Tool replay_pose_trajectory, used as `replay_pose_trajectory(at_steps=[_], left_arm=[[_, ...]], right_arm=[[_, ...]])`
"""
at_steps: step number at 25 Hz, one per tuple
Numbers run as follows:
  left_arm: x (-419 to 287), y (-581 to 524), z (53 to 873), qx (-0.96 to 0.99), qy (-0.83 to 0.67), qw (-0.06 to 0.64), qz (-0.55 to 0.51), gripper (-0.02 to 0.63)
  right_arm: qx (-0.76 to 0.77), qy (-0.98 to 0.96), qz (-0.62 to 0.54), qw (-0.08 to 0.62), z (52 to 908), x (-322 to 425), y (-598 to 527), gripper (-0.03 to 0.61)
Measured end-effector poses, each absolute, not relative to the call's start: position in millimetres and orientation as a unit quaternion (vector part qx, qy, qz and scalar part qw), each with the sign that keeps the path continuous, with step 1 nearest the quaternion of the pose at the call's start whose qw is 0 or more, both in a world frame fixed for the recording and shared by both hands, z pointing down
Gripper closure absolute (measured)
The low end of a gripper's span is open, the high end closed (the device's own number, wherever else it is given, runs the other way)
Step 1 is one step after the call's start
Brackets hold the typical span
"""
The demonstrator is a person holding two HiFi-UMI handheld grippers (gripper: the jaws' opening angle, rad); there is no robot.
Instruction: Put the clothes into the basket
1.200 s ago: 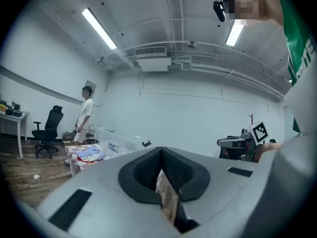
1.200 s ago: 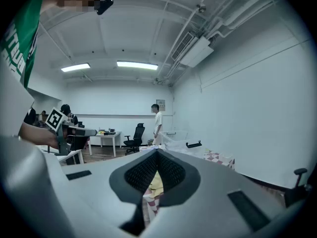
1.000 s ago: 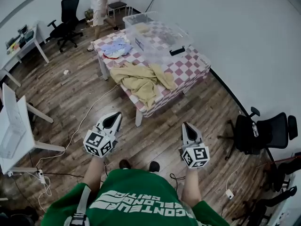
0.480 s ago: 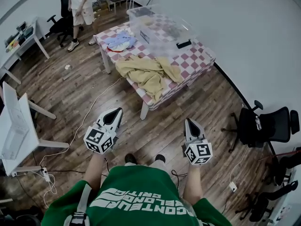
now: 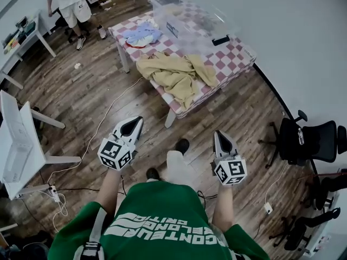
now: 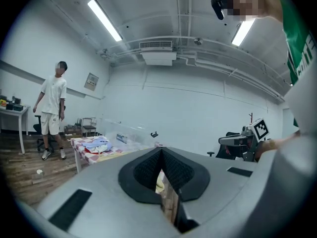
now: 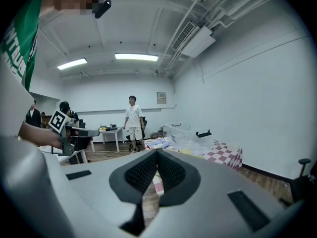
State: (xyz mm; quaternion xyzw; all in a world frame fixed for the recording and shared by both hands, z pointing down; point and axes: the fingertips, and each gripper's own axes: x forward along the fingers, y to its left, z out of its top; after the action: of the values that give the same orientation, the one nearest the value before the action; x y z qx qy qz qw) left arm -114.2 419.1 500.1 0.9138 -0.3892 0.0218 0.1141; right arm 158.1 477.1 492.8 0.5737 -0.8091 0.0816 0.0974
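Draping the checked table [image 5: 239,56], yellow clothes [image 5: 174,75] lie beside 1 basket [image 5: 187,30] (clear).

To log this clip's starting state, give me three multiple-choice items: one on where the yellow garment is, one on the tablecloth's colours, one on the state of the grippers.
1. Where does the yellow garment lie?
A. on the floor
B. on the table, hanging over its near edge
C. on an office chair

2. What colours are the tablecloth's checks?
A. blue and white
B. green and yellow
C. pink and white

3. What state are the left gripper and the right gripper in?
A. both shut and empty
B. both wide open
C. left shut on cloth, right open

Answers:
1 B: the head view shows it spread on the tabletop and draping over the edge.
2 C: pink and white squares show around the clothes.
3 A: each gripper view shows the jaws together with nothing between them.
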Motion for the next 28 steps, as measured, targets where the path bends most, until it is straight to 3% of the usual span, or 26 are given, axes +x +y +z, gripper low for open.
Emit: replay_pose_trajectory(at_steps=[18, 28], left_arm=[[-60.7, 215.8, 512.2, 0.894, -0.432, 0.101, 0.066, 0.618], [-18.3, 153.9, 527.0, 0.883, -0.449, 0.110, 0.081, 0.618]], right_arm=[[0.518, -0.846, 0.070, 0.104, 504.4, 219.8, 239.6, 0.570], [0.489, -0.860, 0.081, 0.118, 529.0, 253.7, 169.2, 0.569]])
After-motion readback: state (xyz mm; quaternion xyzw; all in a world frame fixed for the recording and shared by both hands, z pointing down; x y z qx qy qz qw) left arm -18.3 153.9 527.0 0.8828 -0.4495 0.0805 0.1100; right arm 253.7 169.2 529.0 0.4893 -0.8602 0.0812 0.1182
